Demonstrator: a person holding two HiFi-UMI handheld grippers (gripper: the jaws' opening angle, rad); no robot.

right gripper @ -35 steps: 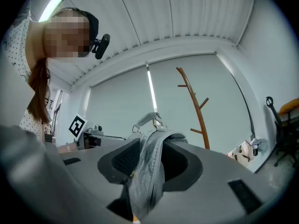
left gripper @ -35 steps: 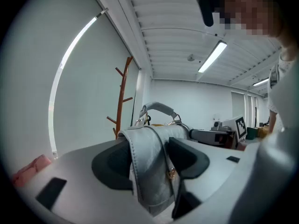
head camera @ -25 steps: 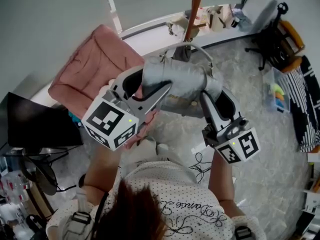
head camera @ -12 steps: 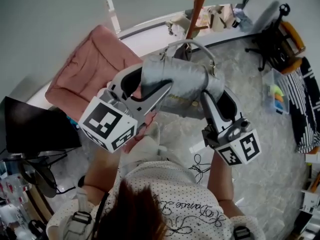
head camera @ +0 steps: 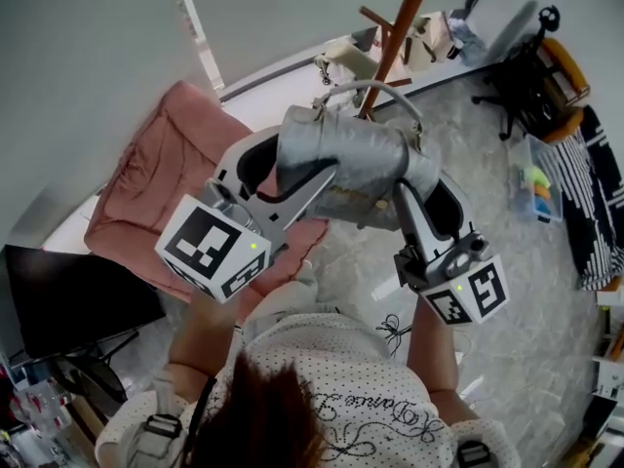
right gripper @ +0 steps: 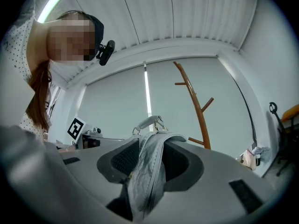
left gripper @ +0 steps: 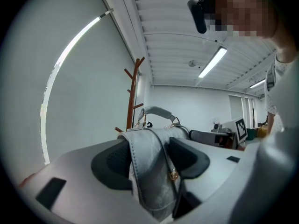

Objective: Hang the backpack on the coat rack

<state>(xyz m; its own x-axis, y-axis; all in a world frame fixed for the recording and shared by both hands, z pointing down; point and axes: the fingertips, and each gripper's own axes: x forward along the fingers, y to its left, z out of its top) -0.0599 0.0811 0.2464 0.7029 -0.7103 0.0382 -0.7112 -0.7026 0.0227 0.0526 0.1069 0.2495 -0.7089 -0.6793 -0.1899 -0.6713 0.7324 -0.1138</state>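
While I watch through the head view, the coat rack (head camera: 400,37) reads only as a slanted brown pole w/ short pegs. Both gripper views show it upright against the wall. The pink armchair (head camera: 166,174) sits lower left and appears in the head view only. The grey backpack (head camera: 351,164) is in the air between both tools, near the rack. The left gripper (head camera: 283,169) is clamped on one end and the right gripper (head camera: 421,178) on the other. Each gripper view shows fabric pinched between its pads. The handle (head camera: 366,88) arches on top and overlaps the pole in the head view, but the gripper views show it apart from the rack. A small gold clasp (left gripper: 174,175) shows in the left gripper view only.
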